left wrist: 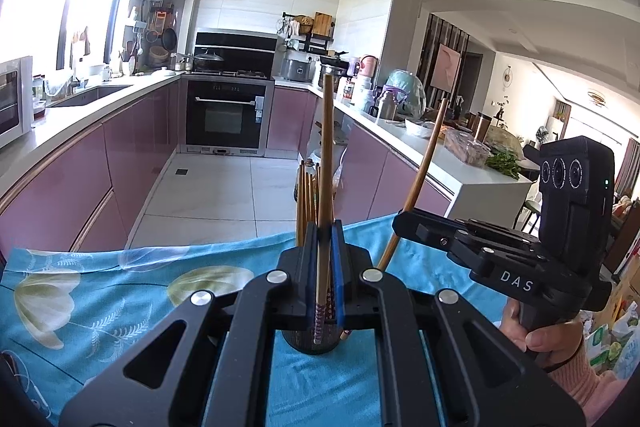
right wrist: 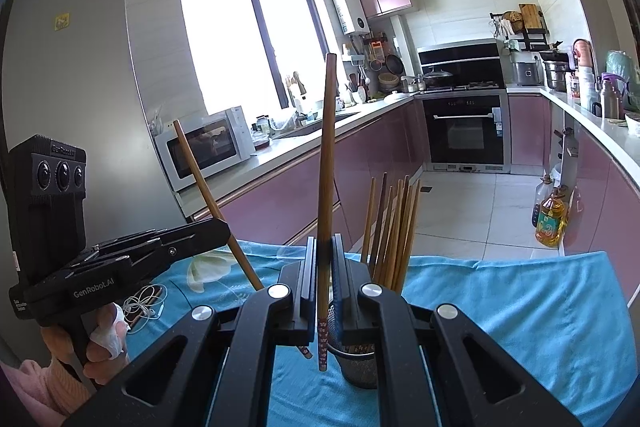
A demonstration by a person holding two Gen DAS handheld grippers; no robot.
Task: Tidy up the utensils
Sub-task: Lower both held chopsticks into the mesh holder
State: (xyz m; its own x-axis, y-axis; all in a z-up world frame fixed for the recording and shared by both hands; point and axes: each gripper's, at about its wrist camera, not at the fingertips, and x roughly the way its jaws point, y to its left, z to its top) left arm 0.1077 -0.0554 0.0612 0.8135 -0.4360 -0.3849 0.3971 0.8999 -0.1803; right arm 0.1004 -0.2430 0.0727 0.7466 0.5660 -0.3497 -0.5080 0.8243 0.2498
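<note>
My left gripper [left wrist: 325,267] is shut on a brown chopstick [left wrist: 326,163] held upright, its patterned end just above a dark mesh holder [left wrist: 310,343] on the blue cloth. My right gripper [right wrist: 323,267] is shut on another brown chopstick [right wrist: 326,163], upright, its patterned end hanging left of the same holder [right wrist: 358,367]. Several chopsticks [right wrist: 394,231] stand in the holder. The right gripper also shows in the left wrist view [left wrist: 404,219] with its slanted chopstick [left wrist: 424,163]. The left gripper shows in the right wrist view [right wrist: 224,227] with its chopstick [right wrist: 200,171].
A blue floral tablecloth [left wrist: 120,299] covers the table. White earphones [right wrist: 146,301] lie on it at the left. Behind are pink kitchen cabinets, a microwave [right wrist: 200,143], an oven [right wrist: 466,131] and oil bottles [right wrist: 550,219] on the floor.
</note>
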